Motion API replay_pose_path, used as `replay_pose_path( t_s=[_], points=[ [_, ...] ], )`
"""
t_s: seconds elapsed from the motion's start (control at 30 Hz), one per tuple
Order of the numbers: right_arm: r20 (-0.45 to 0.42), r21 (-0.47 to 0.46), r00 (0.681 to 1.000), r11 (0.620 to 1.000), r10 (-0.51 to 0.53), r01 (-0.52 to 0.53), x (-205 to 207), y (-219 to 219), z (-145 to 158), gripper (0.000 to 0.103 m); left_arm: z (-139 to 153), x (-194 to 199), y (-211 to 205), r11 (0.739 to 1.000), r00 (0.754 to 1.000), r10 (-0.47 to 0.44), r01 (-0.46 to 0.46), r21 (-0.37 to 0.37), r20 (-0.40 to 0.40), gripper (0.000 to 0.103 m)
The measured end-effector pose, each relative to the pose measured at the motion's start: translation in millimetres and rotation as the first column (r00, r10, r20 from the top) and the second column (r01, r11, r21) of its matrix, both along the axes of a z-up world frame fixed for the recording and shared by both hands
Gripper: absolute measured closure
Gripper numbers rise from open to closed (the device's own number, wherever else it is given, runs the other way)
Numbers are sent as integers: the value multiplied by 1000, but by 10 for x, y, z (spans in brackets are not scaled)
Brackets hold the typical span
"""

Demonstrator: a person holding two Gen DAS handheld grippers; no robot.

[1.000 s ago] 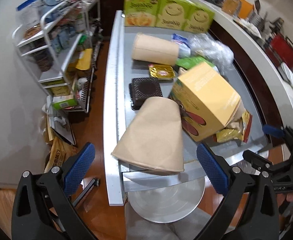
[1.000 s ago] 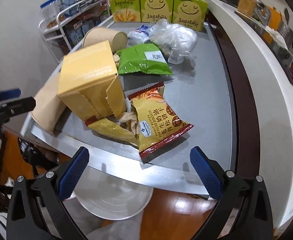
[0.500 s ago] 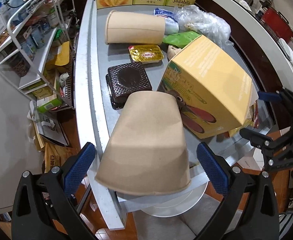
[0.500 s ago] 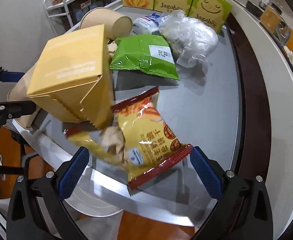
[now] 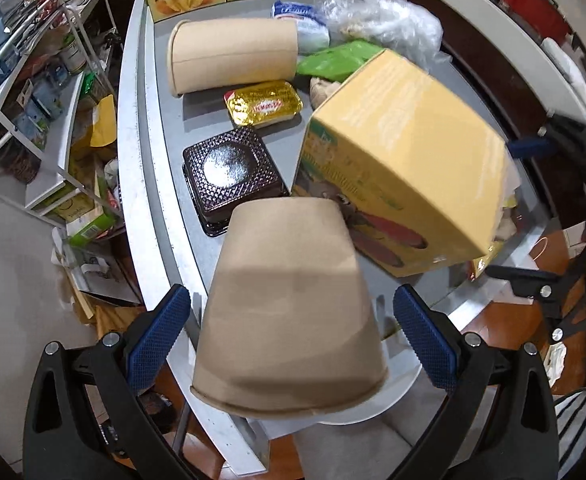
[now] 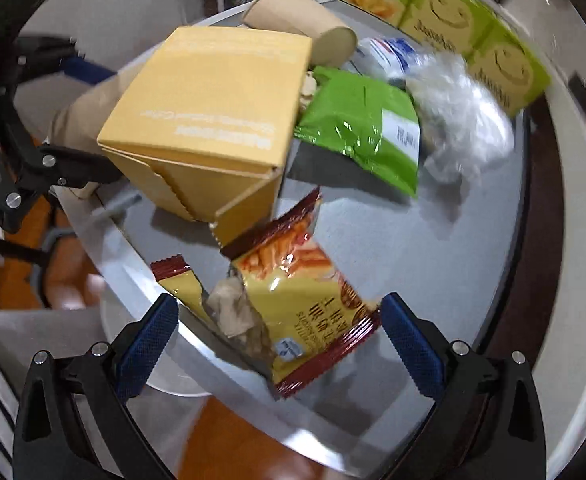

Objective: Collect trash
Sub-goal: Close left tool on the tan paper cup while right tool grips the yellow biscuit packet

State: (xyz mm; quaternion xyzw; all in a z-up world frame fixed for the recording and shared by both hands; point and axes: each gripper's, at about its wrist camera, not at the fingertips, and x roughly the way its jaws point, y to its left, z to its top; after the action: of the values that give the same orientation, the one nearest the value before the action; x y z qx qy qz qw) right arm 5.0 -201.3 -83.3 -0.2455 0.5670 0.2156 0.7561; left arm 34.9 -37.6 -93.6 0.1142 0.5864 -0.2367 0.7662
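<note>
**Both grippers open over the trash at the table's near edge**

My left gripper (image 5: 291, 330) is spread wide, a tipped brown paper cup (image 5: 289, 312) lying between its pads at the grey table's (image 5: 165, 152) near edge, apparently not pinched. My right gripper (image 6: 279, 338) is also spread, with the torn yellow snack bag (image 6: 297, 300) between its fingers, just beside the yellow box (image 6: 209, 120). Since a second ago, both grippers have closed in: cup and bag each loom much larger.
</note>
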Motion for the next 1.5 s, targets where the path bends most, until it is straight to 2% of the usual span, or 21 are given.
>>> replay_pose_path(
  t_s=[0.13,0.2,0.27,0.37,0.43,0.53,0.7,0.83,0.87,0.9,0.97,1.13,1.17,1.23,1.33,1.43,1.47,1.5],
  points=[
    [-8,-2,999,999,36,-36,44,81,-6,5,-49,-6,3,1000,999,15,-16,-13,-30,1],
    [-41,10,998,999,38,-38,55,70,-39,12,-50,-33,-4,1000,999,21,-22,-22,-35,1],
    [-70,7,997,999,32,-31,92,96,-84,14,-47,-50,-11,999,999,24,-25,-21,-34,1],
    [-69,19,997,999,29,-28,106,85,-61,11,-31,-57,-10,999,999,31,-32,-24,-41,1],
    [-55,32,998,999,27,-26,105,59,-4,5,-11,-51,25,998,998,44,-46,-45,-45,1],
    [-69,38,997,998,44,-41,76,49,34,5,-19,-11,84,994,995,60,-66,-81,-74,1],
    [-55,-46,992,992,115,-118,-58,119,-7,5,20,33,160,989,994,66,-77,-128,-89,1],
    [-34,-93,984,980,173,-175,-117,193,-42,5,41,15,126,987,995,35,-48,-153,-90,1],
    [-43,-102,983,978,176,-180,-102,201,-87,11,31,17,108,989,996,26,-37,-141,-85,1],
    [-60,-97,983,979,172,-177,-86,212,-106,23,23,11,82,992,997,13,-22,-127,-75,1],
    [-122,-63,983,987,137,-146,-2,190,-152,33,19,-1,46,993,998,-4,-3,-115,-58,1],
    [-128,-32,990,997,66,-71,89,144,-187,34,40,-53,-35,995,1000,-24,22,-97,-20,2],
    [-123,-21,991,999,41,-44,105,121,-189,34,37,-63,-42,995,1000,-24,22,-96,-17,8],
    [-128,-5,992,1000,-10,9,144,74,-214,34,30,-81,-64,996,999,-28,25,-91,-27,13],
    [-140,9,987,997,-73,75,171,55,-275,34,-36,-104,-53,997,999,-19,16,-72,-35,16],
    [-137,64,984,990,-115,125,147,-8,-297,34,-24,-98,-8,995,999,9,-13,-103,-39,18],
    [-141,84,982,986,-130,142,142,-34,-288,36,-18,-94,9,994,999,16,-20,-109,-38,18],
    [-145,104,979,981,-147,162,141,-64,-282,44,-6,-88,27,993,999,25,-29,-117,-37,18]
  ],
)
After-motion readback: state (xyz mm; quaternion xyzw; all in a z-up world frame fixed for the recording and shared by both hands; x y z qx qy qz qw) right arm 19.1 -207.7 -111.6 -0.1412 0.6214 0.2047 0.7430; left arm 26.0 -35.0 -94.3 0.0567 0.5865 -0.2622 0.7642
